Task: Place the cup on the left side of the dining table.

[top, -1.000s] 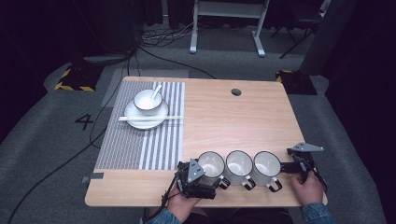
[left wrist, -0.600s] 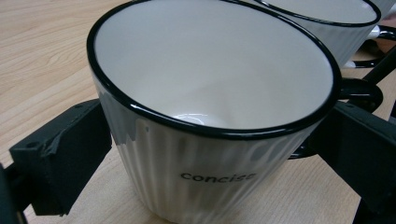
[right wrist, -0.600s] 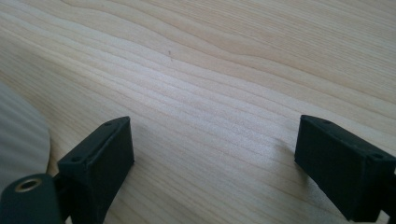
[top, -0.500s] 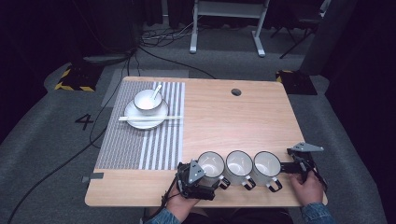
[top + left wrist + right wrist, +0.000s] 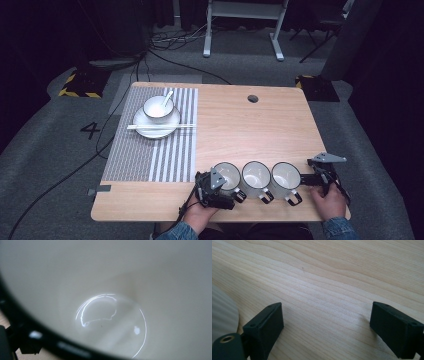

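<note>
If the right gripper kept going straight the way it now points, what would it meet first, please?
Most likely the rightmost mug: the right gripper points toward it, jaws open, with bare table between them. Its own view shows a pale curved edge at the left, probably that mug, so contact might be off-centre.

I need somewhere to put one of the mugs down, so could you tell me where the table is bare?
Bare wood lies between the striped placemat, the cable hole and the row of mugs. The near edge is crowded: three mugs with a hand-held gripper at the left one.
</note>
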`<state>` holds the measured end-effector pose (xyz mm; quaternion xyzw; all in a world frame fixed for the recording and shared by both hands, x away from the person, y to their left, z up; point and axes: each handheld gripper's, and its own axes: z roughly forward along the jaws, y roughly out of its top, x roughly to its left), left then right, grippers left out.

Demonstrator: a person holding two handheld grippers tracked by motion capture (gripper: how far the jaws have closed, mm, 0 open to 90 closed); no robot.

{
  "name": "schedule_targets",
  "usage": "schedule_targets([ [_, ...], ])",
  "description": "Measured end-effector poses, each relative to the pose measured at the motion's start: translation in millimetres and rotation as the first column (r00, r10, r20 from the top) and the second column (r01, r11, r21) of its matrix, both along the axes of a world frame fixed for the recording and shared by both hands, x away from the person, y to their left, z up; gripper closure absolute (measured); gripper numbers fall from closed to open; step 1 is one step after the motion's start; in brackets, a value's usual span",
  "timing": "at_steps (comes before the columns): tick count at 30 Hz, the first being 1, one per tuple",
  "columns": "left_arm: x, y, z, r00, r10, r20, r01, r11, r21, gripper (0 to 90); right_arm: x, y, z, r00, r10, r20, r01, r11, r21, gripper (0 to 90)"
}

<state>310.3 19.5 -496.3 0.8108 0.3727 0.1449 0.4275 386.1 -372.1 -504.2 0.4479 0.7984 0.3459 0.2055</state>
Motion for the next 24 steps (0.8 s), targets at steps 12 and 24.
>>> schedule_targets([
  [12,0.7,-1.6,-1.2,0.9957,-0.032,0.087,0.032,0.9995,-0.002,2.9,0.0,0.0,0.0,1.0000,0.000,0.000,0.000,1.0000,0.000,11.8],
  [24,0.5,-1.6,-1.5,0.9953,-0.034,0.090,0.035,0.9994,-0.006,3.1,0.0,0.0,0.0,1.0000,0.000,0.000,0.000,1.0000,0.000,11.8],
])
